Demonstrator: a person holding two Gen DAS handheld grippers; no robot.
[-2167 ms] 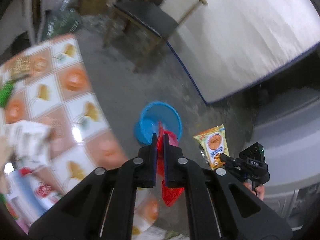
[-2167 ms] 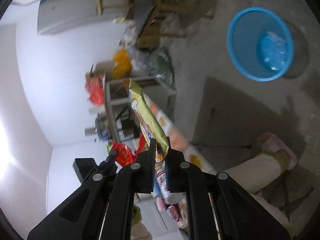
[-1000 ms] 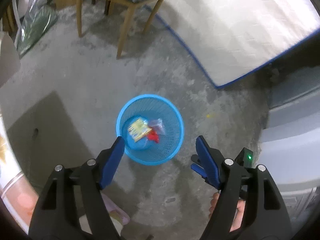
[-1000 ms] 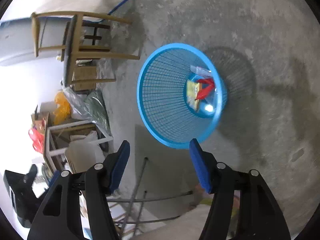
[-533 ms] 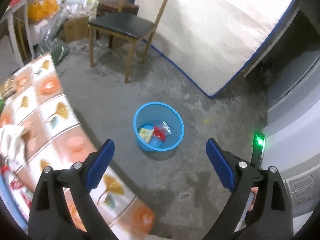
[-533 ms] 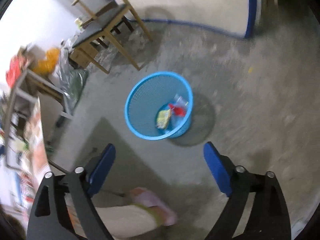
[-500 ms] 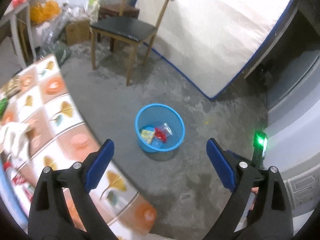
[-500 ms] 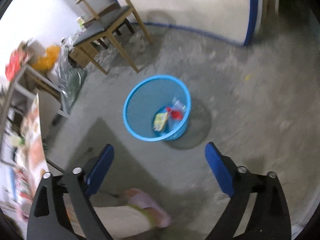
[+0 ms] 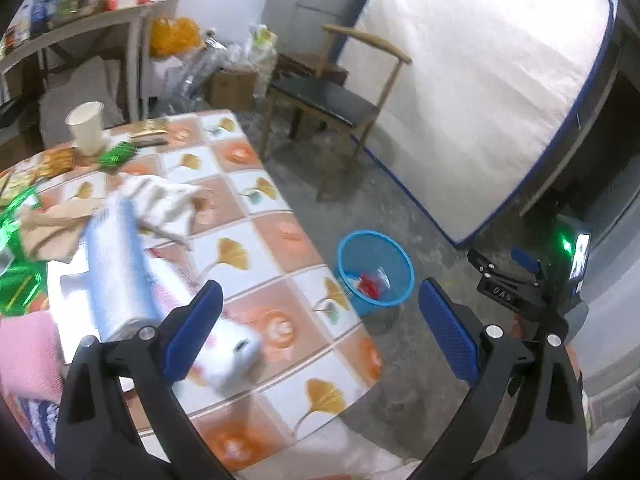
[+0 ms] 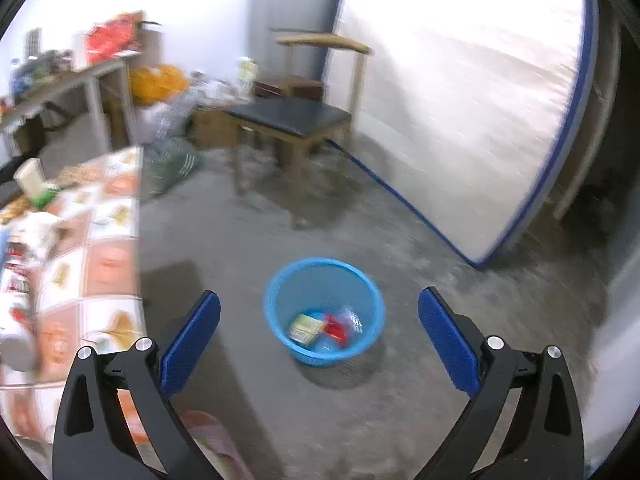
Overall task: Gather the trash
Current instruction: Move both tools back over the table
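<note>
Blue-padded jaws wide apart, both grippers empty: left gripper, right gripper | blue basket at 12 o'clock on floor holds wrappers | surface at 9 o'clock, green wrappers, probably trash, remain.

A wooden chair with a black seat stands at upper centre of the left view, before a mattress leaning at upper right. A patterned tabletop fills the lower left, carrying a paper cup, a crumpled cloth and a white-blue bundle.
</note>
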